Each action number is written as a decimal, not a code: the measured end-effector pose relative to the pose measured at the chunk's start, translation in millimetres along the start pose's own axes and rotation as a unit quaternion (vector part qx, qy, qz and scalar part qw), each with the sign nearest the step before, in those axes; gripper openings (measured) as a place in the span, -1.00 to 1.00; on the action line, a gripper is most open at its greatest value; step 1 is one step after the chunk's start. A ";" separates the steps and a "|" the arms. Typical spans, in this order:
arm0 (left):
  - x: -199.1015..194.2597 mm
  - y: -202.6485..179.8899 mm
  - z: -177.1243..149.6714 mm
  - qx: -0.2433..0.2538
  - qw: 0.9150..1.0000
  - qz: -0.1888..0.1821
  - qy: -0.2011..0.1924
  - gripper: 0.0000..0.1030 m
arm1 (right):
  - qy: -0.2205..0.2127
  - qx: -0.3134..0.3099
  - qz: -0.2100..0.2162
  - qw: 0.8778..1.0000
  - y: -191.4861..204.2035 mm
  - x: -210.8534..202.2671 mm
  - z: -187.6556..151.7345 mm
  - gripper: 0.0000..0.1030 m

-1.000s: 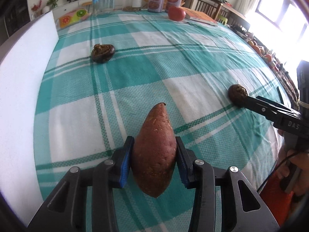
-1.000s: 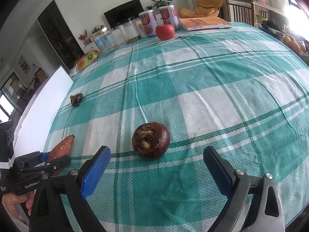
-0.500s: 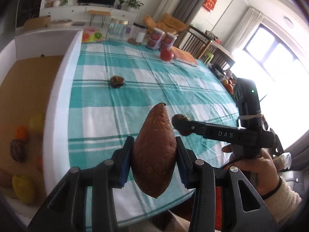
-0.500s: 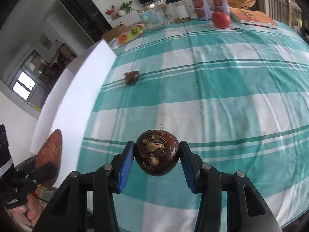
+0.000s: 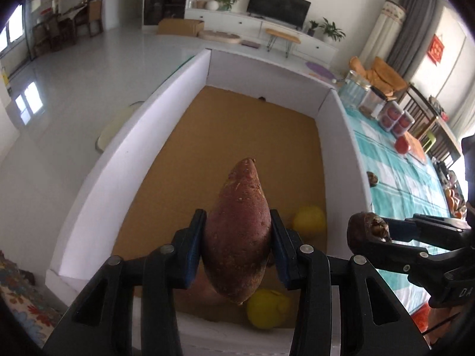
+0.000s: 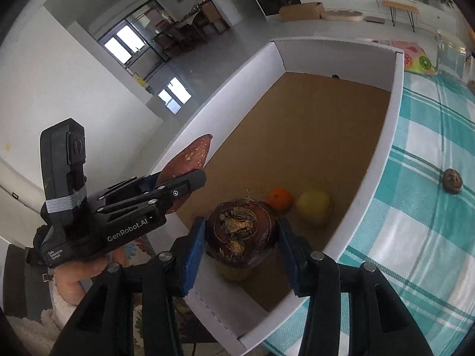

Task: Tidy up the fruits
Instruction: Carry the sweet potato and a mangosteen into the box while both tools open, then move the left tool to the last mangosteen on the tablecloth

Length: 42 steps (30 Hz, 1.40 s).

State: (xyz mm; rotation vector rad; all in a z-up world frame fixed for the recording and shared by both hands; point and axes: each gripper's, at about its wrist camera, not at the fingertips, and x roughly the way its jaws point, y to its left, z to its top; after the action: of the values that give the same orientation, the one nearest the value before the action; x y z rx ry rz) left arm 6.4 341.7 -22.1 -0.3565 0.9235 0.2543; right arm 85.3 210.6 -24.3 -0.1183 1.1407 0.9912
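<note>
My left gripper point(image 5: 237, 219) is shut on a reddish-brown sweet potato point(image 5: 237, 190) and holds it tip forward above the open white box point(image 5: 124, 154) with a brown cardboard floor. My right gripper point(image 6: 240, 227) is shut on a round dark brown fruit point(image 6: 240, 231), just over the box's near corner. In the right wrist view, the left gripper point(image 6: 181, 182) with the sweet potato point(image 6: 193, 154) hangs over the box's left wall. The left wrist view shows the right gripper point(image 5: 371, 234) and its fruit point(image 5: 360, 228) at the right.
Inside the box lie an orange point(image 6: 279, 197) and yellow fruits point(image 6: 314, 204), point(image 5: 267, 308). Another brown fruit point(image 6: 452, 179) sits on the teal checked tablecloth point(image 6: 430, 222) right of the box. A red fruit point(image 5: 402, 145) and jars point(image 5: 356, 89) stand at the table's far end.
The right gripper closed on the brown fruit that lay on the cloth and lifted it. Both grippers then swung left from above the table to above the box.
</note>
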 end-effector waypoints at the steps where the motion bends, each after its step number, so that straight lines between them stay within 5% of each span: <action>1: 7.8 2.0 1.5 -0.003 1.000 0.006 0.007 -0.17 | 0.007 -0.003 -0.014 1.000 0.9 11.0 8.1 -0.08; 7: 27.7 0.5 4.0 -0.004 1.000 0.017 0.016 -0.13 | 0.027 0.000 -0.062 0.998 -5.7 46.8 37.1 -0.07; 10: 23.8 -3.9 6.1 0.007 0.999 0.039 -0.003 0.30 | 0.017 0.002 -0.066 0.998 -7.2 44.3 43.3 0.05; 18: 5.1 -12.9 8.6 0.025 0.998 0.047 -0.040 0.55 | -0.052 -0.005 -0.060 0.997 -14.3 -14.7 42.8 0.33; 23: -6.2 -49.5 -9.6 0.049 0.998 0.011 -0.047 0.55 | -0.109 -0.004 -0.110 0.988 -61.2 -56.5 -0.8 0.61; 26: -12.2 -79.9 -29.5 0.075 0.996 -0.030 -0.039 0.55 | -0.121 0.024 -0.176 0.977 -120.4 -65.2 -55.2 0.64; 30: -16.7 -133.3 -59.7 0.123 0.988 -0.097 -0.011 0.56 | -0.087 0.068 -0.304 0.946 -211.5 -66.0 -139.6 0.63; 34: -6.5 -192.4 -90.1 0.173 0.970 -0.165 0.044 0.57 | -0.116 0.153 -0.331 0.924 -275.3 -96.8 -201.6 0.63; 38: 20.2 -241.0 -114.3 0.209 0.959 -0.174 0.073 0.57 | -0.153 0.191 -0.356 0.902 -287.0 -122.6 -223.6 0.64; 42: 52.4 -262.0 -124.1 0.216 0.963 -0.141 0.076 0.57 | -0.169 0.209 -0.374 0.888 -288.4 -133.3 -227.8 0.66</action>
State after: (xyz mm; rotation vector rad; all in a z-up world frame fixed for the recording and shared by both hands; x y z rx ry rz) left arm 41.3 55.7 -83.3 -0.1000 1.0379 -0.2392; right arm 121.3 -162.9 -133.9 -0.0287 0.8459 0.0583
